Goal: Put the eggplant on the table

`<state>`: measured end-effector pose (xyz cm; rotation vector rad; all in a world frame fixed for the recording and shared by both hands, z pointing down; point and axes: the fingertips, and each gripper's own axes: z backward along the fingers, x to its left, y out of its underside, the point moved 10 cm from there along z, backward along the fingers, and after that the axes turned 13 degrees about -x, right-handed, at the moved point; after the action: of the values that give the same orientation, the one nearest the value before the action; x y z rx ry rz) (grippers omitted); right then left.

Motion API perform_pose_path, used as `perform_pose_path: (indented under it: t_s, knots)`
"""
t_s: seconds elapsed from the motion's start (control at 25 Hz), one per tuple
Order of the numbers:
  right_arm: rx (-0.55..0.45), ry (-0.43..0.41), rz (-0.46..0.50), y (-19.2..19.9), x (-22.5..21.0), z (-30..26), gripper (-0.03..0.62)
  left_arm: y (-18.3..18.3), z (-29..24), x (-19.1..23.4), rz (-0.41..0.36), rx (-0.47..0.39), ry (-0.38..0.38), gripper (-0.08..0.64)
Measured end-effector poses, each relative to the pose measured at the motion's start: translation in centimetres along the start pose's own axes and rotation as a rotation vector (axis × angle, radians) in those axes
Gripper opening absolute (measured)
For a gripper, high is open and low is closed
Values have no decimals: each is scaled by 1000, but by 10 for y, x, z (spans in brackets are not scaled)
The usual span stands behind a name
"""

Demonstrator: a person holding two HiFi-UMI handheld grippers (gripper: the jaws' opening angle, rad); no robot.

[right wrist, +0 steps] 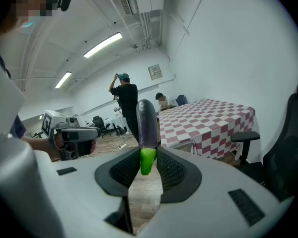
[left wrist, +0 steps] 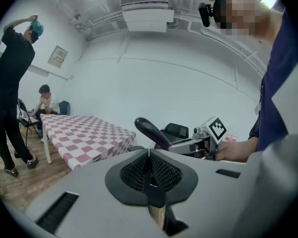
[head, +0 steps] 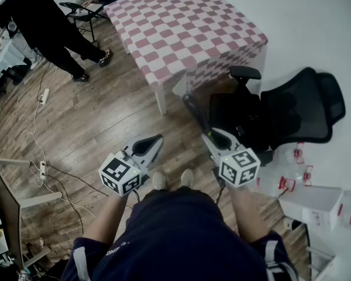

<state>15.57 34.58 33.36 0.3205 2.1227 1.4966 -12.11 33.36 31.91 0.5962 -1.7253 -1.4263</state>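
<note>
Fingers (right wrist: pixel 175 168) round dark eggplant (right wrist: pixel 147 123) (green cap)

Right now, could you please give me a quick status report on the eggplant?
Left gripper shut, empty. Right gripper shut on eggplant, at its green stem end. Table ahead, not yet reached. Office chair by its near corner.

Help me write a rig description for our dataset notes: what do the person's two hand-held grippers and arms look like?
Both the left hand-held gripper and the right hand-held gripper have light grey wedge-shaped shells with black mesh-textured pads. Each carries a white cube printed with black square markers. The person wears a dark navy short-sleeved top with white sleeve stripes.
</note>
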Motion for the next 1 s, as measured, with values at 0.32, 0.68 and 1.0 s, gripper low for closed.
perform_pose_path:
  t_s: [0.32, 0.68, 1.0]
  knots:
    - [-5, -12, -14, 3, -10, 4, 116, 6, -8, -5, 7, -1, -11, 31]
    - [-29, -27, -21, -3, -32, 16, 117, 5, -25, -19, -6, -14, -35, 31]
    - [-24, -48, -27, -2, -69, 29, 117, 16, -58, -40, -3, -20, -43, 31]
